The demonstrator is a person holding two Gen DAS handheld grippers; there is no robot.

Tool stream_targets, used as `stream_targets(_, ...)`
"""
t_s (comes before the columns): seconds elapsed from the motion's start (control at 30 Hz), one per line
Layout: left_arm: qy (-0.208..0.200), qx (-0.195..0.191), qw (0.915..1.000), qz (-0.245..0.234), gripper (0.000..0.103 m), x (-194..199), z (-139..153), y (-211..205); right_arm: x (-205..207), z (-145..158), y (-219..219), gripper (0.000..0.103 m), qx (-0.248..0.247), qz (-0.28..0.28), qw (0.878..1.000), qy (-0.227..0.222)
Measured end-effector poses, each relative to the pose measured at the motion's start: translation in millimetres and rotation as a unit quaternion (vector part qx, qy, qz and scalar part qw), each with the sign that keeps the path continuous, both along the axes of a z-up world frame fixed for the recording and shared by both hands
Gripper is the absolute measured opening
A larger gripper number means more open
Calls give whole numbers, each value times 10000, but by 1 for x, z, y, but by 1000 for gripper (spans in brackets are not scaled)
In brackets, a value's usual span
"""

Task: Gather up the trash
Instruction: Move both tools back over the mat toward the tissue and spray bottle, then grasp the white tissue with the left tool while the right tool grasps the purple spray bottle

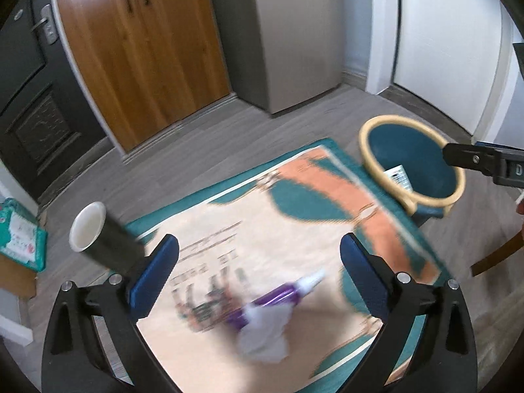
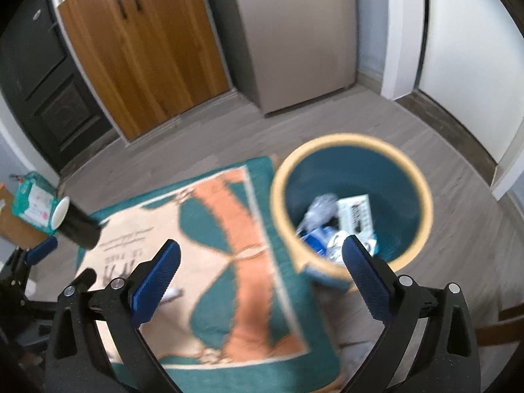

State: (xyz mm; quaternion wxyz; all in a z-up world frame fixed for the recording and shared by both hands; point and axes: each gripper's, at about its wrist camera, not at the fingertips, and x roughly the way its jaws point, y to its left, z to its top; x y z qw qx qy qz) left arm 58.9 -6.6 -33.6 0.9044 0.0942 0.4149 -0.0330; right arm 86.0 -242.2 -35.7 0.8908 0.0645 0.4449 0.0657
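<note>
My left gripper (image 1: 258,262) hangs open over a patterned rug (image 1: 311,196), with nothing between its pads. Under it lie a purple tube with a white cap (image 1: 281,294) and a crumpled white tissue (image 1: 265,337), both blurred. A dark paper cup (image 1: 98,239) with a white inside lies tilted just left of the left finger. My right gripper (image 2: 262,262) is open and empty beside the teal bin with a yellow rim (image 2: 353,170). In the bin lie crumpled paper (image 2: 321,209), a white carton (image 2: 357,214) and a blue item. The cup (image 2: 73,222) also shows there.
Grey wood-look floor surrounds the rug (image 2: 229,229). Behind stand a wooden cabinet (image 1: 144,52), a grey fridge (image 1: 294,32), a dark door (image 1: 26,75) and a white door (image 1: 448,39). A green package (image 1: 19,235) on a box sits left; a brown wooden piece (image 1: 497,255) right.
</note>
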Motion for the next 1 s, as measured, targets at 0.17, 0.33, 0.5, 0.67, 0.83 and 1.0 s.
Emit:
stream_targets(0.17, 69, 36, 9993, 365, 97, -16, -8, 44, -9, -14, 49, 98, -109, 324, 9992, 221)
stream_targets(0.33, 52, 94, 9977, 662, 97, -29, -10, 80, -9, -24, 74, 98, -93, 353, 9987, 361)
stream_targets(0.5, 107, -243, 9940, 1061, 97, -33, -12, 116, -6, -46, 94, 98, -213, 450, 9968, 630)
stream_targets(0.67, 185, -416, 9924, 1139, 97, -30, -18, 128, -1, -69, 112, 98, -106, 518, 9942, 939)
stream_targets(0.83, 394, -608, 9938, 845, 97, -29, -33, 122, 5, -84, 125, 97, -261, 555, 9923, 1079)
stream_targets(1.0, 946, -766, 9917, 417, 91, -27, -70, 94, 16, -85, 118, 97, -356, 336, 9929, 1083)
